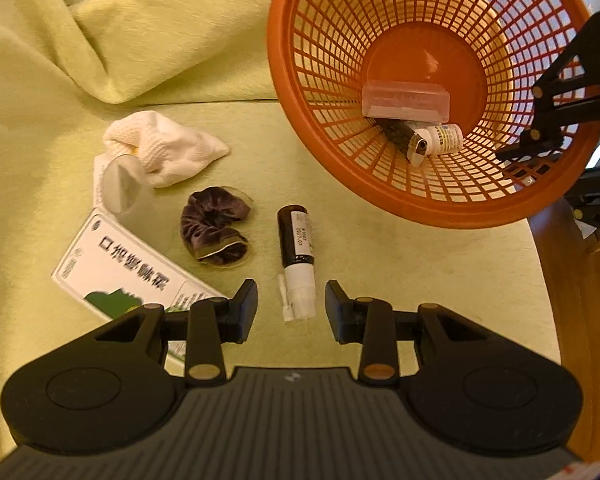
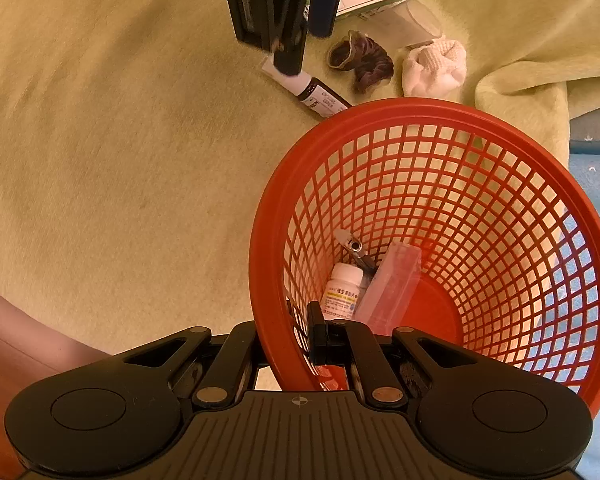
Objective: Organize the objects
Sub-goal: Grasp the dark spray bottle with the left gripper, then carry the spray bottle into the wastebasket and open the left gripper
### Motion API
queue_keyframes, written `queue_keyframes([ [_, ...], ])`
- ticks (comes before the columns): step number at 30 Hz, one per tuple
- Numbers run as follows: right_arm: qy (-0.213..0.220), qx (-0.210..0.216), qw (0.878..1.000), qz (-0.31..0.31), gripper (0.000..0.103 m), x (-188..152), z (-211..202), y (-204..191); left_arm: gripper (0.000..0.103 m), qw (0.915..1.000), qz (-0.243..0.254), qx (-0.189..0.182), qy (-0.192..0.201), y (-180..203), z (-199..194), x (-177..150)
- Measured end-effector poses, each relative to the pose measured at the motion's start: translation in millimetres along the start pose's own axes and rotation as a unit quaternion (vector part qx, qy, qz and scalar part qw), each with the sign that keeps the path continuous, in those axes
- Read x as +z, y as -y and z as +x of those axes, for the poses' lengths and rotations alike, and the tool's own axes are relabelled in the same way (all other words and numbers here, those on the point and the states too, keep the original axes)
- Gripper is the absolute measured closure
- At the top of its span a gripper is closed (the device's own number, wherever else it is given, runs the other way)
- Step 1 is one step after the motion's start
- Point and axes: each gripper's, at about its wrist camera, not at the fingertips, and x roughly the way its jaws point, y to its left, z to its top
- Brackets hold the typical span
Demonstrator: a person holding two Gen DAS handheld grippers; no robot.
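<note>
My left gripper hangs with its jaws parted just above the near end of a small dark-brown glass spray bottle with a white nozzle cap, which lies on its side on the yellow-green cloth covering the table; the white cap sits in the gap between my two black fingers, and neither pad presses on it; my right gripper is clamped on the near rim of the round orange plastic lattice basket, one finger inside the wall and one outside, and the basket stands tilted at the right of the scene; inside it, down at the bottom, lie a clear rectangular plastic box, a small white pill bottle with a printed label and a dark lighter with a metal top, all touching one another; to the left of the spray bottle, near it but apart, rests a purple velvet scrunchie; farther left a crumpled white knitted cloth lies against a clear plastic cup on its side, and a white and green printed carton lies flat, its near corner hidden under my left finger; a fold of the cloth rises at the far left.
</note>
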Motion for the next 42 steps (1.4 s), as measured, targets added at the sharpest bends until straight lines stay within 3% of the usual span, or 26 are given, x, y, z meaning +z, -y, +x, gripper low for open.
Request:
queue_keyframes([
  [22,0.012,0.004,1.0,0.006,0.101,-5.2,-0.7,0.5,0.072,0.9999,0.006,-0.005,-0.01,4.8,53.9,18.0],
  [26,0.012,0.004,1.0,0.007,0.101,-5.4,-0.8,1.0,0.08,0.9998,0.006,-0.006,-0.019,5.5,58.4,17.1],
  [27,0.011,0.004,1.0,0.008,0.101,-5.3,-0.8,1.0,0.084,0.9998,0.006,-0.007,-0.019,5.6,58.0,16.7],
  [42,0.008,0.003,1.0,0.003,0.1,-3.4,1.8,-0.9,0.084,0.9993,0.005,-0.007,-0.036,5.4,17.1,-1.4],
])
